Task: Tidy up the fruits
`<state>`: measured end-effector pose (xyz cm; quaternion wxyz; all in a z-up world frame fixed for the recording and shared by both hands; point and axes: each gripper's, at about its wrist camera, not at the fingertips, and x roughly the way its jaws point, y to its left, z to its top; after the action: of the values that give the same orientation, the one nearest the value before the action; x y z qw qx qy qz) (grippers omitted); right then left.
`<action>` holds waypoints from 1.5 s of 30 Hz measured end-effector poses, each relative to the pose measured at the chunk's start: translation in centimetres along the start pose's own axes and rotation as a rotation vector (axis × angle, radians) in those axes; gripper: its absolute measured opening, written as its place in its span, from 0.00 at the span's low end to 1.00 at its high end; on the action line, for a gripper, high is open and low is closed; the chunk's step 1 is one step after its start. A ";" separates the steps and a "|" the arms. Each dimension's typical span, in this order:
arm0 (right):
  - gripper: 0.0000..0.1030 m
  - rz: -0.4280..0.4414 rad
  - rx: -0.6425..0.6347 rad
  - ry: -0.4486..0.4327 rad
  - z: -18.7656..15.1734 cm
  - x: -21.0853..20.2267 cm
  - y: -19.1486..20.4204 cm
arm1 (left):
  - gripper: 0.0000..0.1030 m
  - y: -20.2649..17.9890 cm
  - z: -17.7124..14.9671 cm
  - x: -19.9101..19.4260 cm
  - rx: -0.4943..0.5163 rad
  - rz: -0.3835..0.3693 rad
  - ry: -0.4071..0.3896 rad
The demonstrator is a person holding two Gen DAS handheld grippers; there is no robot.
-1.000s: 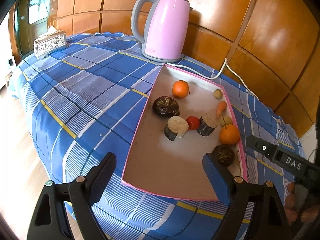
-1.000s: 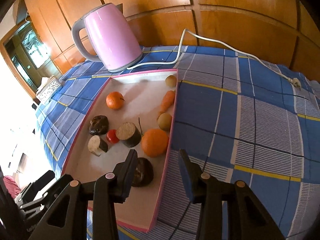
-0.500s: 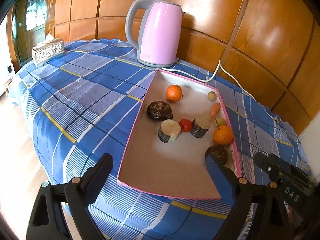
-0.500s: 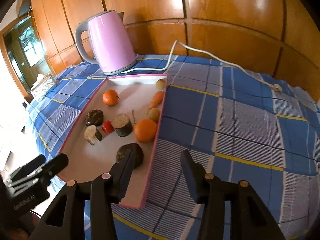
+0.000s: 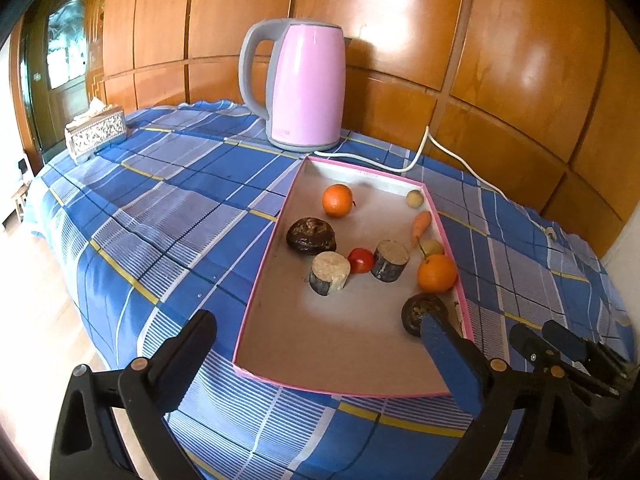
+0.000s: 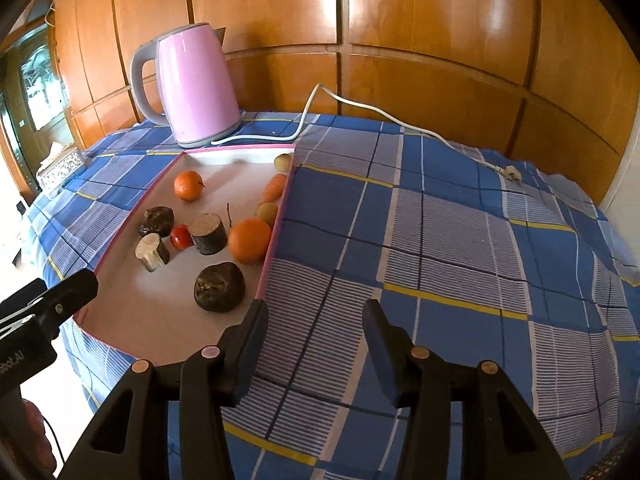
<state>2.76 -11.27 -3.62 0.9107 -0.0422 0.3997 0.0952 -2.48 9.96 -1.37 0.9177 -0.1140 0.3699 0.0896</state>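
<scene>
Your left gripper [image 5: 316,340] hangs over the near end of the pink-rimmed tray [image 5: 262,264], its jaws spread wide with nothing between them; one finger sits over the blue checked cloth [image 5: 160,216] at 7 o'clock, the other over the tray's near right corner at 5 o'clock. Your right gripper [image 6: 316,320] is off the tray's right side above the cloth, jaws also apart and empty, its left finger just beside the tray's pink edge.

All the fruit lies inside the tray. In the left wrist view, a small orange [image 5: 338,200] sits toward 12 o'clock, a pale round fruit [image 5: 415,199] is in the far right corner, and a little carrot [image 5: 422,224] lies along the right wall. A dark wrinkled fruit [image 5: 311,236] rests at the left wall. In the middle, a red tomato [image 5: 361,260] is between two cut stumps, the nearer [image 5: 330,272] and the farther [image 5: 391,260], touching or nearly so. A larger orange [image 5: 437,273] sits against the right wall with a yellowish fruit [image 5: 432,247] just behind it. Another dark fruit [image 5: 420,310] lies at the tip of your left gripper's right finger; whether they touch you cannot tell.

A pink kettle [image 5: 306,88] stands beyond the tray at 12 o'clock, its white cord [image 6: 360,106] trailing right, and a tissue box [image 5: 96,132] is at 10 o'clock
</scene>
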 end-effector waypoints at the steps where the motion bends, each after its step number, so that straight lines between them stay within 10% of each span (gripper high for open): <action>1: 0.49 -0.001 -0.003 -0.002 0.0 -0.1 0.1 | 1.00 0.0 0.0 -0.2 0.003 0.001 -0.008; 45: 0.51 -0.024 -0.011 -0.025 -0.3 -0.7 0.3 | 1.00 -1.0 0.2 -1.0 0.035 0.065 -0.057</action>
<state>2.02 -11.12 -3.37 0.9165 -0.0507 0.3871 0.0869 -2.80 9.02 -0.39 0.9263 -0.0834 0.3486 0.1163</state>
